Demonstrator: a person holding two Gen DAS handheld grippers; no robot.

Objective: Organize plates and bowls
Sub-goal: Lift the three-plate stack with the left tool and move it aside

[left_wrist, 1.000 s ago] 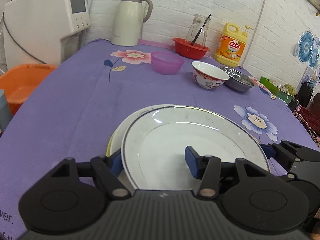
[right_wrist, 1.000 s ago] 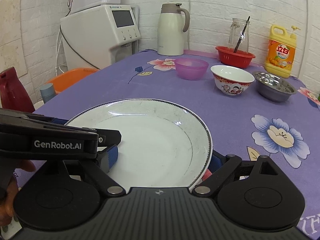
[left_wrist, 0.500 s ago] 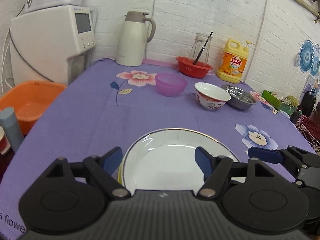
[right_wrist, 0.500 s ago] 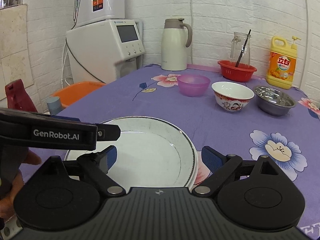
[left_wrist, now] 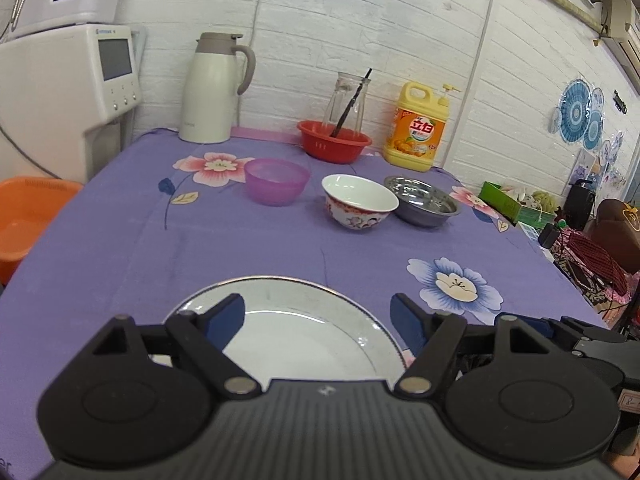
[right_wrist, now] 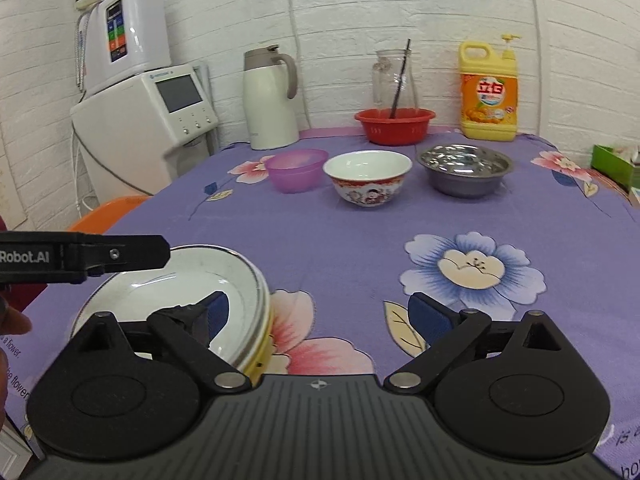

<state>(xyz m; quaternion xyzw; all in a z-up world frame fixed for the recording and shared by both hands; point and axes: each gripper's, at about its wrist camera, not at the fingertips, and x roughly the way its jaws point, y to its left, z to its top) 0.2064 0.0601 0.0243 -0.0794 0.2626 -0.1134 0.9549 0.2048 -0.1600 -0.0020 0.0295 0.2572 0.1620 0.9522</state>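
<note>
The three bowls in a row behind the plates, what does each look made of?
Purple bowl: likely plastic, translucent and matte. White bowl with red pattern: probably glazed ceramic, glossy inside. Gray bowl: seemingly stainless steel, with mirror-like reflections inside.

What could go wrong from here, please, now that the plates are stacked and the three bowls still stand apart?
1. The plate stack looks uneven at its right edge, so a nudge from the open right gripper might shift it.
2. The ceramic bowl sits very close to the steel bowl; fingers closing on one could knock the other.
</note>
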